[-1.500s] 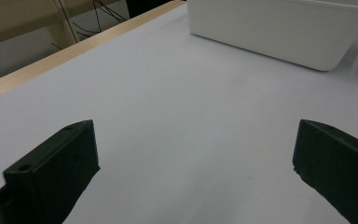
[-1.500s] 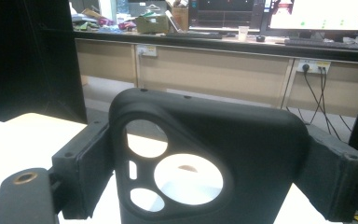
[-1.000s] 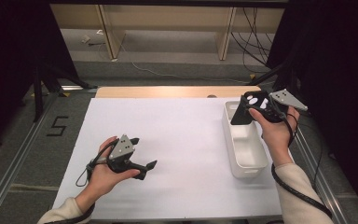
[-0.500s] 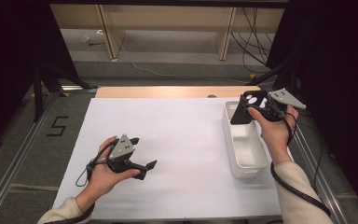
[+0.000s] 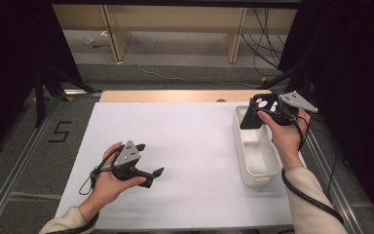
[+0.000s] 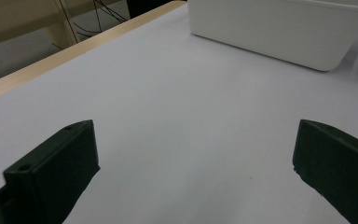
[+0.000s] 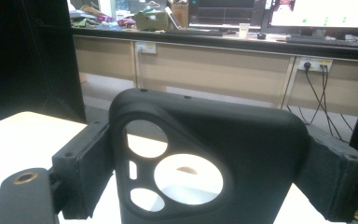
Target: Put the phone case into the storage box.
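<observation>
Right gripper [image 5: 257, 113] clamps a black phone case [image 7: 205, 163] above the white bin [image 5: 254, 146].

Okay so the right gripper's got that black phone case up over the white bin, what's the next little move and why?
Probably lower the right gripper and ease the black phone case down into the white bin. The jaws are clamped on the case's two sides, it hangs above the bin's far end, and the bin looks empty. The left gripper is open, idle over the white table.

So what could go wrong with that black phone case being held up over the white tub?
The black phone case is clamped only at its edges by the right gripper, above the white plastic tub; it might slip or twist. If released off-centre, it could hit the rim and land on the white table.
</observation>
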`<control>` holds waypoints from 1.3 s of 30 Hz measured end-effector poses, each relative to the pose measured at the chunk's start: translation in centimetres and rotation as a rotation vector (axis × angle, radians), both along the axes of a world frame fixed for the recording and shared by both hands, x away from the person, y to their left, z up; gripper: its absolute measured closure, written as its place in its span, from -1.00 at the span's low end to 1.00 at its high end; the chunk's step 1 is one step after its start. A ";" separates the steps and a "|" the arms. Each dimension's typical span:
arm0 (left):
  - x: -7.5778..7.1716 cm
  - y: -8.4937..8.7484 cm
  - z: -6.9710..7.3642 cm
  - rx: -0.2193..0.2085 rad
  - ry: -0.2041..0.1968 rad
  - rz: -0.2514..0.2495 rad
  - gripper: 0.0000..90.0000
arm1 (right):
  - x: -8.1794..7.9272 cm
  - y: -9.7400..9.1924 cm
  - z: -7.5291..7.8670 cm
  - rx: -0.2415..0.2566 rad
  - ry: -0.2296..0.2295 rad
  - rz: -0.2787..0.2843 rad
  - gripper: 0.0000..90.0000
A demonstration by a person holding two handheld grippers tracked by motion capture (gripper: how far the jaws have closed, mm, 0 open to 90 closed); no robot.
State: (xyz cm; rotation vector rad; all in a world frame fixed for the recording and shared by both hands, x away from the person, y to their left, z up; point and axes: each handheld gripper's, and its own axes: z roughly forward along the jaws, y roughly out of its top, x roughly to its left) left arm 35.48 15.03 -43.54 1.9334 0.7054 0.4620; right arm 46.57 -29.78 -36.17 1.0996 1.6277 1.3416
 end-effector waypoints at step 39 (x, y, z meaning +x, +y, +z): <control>0.0 0.0 0.0 0.001 0.000 0.001 -1.00 | 1.1 0.2 -0.4 -0.003 0.011 -0.006 -0.66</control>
